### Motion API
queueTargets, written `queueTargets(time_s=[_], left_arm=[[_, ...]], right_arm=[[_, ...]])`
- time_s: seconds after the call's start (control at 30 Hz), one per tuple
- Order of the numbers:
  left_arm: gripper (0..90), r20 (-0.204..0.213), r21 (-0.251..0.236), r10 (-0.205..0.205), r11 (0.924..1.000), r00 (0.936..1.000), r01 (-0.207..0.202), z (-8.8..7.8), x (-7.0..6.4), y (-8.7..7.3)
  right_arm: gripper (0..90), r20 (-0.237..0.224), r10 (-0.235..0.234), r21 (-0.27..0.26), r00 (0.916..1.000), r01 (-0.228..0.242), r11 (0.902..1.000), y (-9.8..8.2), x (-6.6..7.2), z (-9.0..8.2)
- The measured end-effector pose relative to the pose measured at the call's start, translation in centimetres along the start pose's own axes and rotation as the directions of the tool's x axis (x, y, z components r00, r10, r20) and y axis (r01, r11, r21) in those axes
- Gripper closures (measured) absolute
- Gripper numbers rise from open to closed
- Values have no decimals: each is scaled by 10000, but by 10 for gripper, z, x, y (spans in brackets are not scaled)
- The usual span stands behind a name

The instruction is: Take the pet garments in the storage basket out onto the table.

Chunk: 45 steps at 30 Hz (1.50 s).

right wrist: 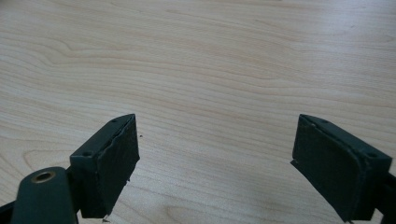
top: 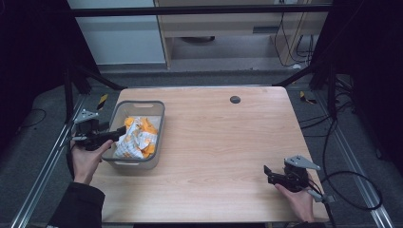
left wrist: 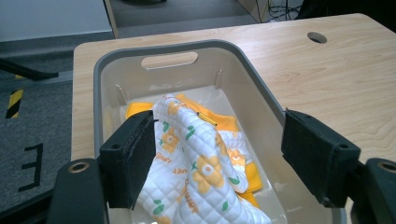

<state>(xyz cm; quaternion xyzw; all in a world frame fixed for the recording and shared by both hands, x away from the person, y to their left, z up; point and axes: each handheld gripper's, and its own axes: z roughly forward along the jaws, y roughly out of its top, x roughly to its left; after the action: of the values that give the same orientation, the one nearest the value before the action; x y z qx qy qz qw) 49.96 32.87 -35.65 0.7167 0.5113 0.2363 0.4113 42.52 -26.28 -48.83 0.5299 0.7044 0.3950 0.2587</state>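
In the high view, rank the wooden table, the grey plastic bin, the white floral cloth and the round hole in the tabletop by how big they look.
Largest to smallest:
1. wooden table
2. grey plastic bin
3. white floral cloth, which lies inside the bin
4. round hole
No close calls here.

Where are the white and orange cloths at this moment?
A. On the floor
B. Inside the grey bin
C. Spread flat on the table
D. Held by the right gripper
B: the cloths lie bunched inside the grey bin, with the left gripper open around them.
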Motion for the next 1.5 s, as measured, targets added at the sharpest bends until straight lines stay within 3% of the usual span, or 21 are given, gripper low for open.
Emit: queueTargets(time_s=[0.37,0.6,0.83,1.03,1.1,1.33,1.5], left_arm=[[259,-176,687,265,9973,9995,-252,13,5,11],[255,-219,1246,405,9915,9989,-375,21,4,10],[251,-168,1793,677,9817,9976,-636,33,1,8],[247,-56,2334,746,9698,9972,-713,44,1,7],[247,-28,2625,827,9617,9966,-791,48,0,6],[246,-31,2951,869,9519,9962,-821,55,-1,6],[244,-134,3270,984,9409,9951,-886,60,0,8]], right_arm=[[144,-45,20,30,10000,-20,10000,0,0,0],[144,-117,40,61,9999,-39,10000,0,0,0],[144,-105,-28,100,9999,29,9999,0,0,1],[144,-154,47,175,9999,-45,9998,0,1,1],[145,-146,14,164,9999,-12,9999,0,0,1],[145,-150,-58,183,9999,60,9998,0,0,2],[145,-200,9,217,9998,-4,9998,0,0,2]])
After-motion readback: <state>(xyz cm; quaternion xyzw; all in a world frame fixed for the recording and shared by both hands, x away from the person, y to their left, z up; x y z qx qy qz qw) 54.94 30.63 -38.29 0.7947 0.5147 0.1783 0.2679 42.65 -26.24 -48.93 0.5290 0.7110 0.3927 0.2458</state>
